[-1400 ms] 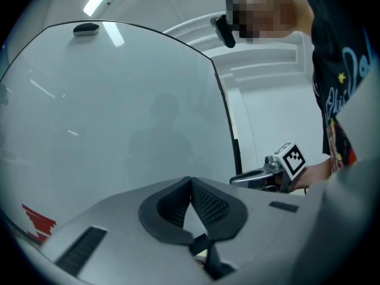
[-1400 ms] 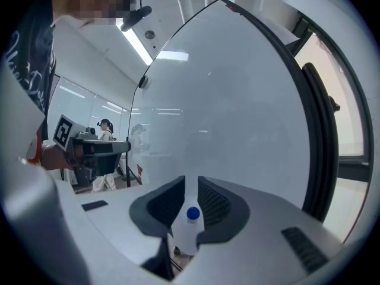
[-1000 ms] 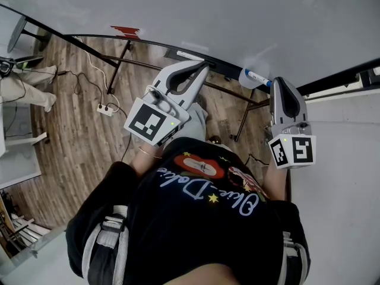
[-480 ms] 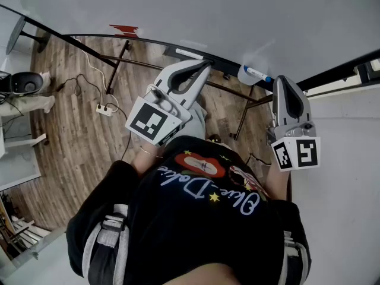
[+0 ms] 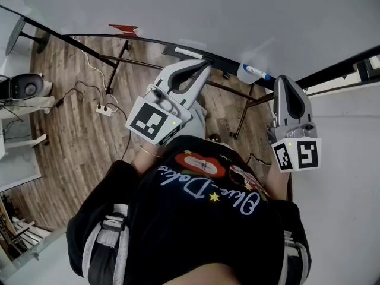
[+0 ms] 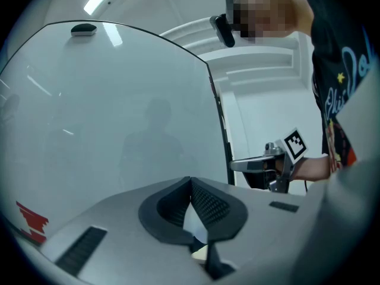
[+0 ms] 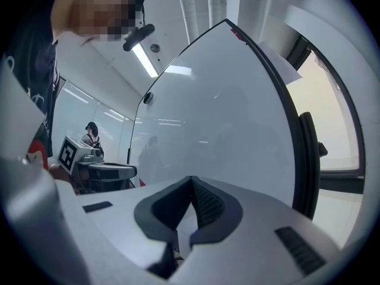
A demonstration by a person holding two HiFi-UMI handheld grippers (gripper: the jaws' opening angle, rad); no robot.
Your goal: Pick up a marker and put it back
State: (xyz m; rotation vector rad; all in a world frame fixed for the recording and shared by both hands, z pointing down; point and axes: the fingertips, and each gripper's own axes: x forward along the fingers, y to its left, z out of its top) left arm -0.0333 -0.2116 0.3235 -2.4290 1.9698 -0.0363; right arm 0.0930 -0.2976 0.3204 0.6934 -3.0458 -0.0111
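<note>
White with a blue end, the marker (image 5: 255, 73) lies in a holder (image 5: 244, 74) at the lower edge of the whiteboard (image 5: 237, 16). The right tool (image 5: 279, 80) points level just beside the blue end, jaws closed together with nothing between the pads. The left tool (image 5: 205, 66), farther along that edge, is likewise closed and empty. Wood floor (image 5: 77, 129) lies below.

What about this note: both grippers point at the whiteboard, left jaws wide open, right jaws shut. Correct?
No. The left gripper has its jaws shut too, tips meeting, as the left gripper view shows. Both do face the whiteboard, and the right gripper is shut.
</note>
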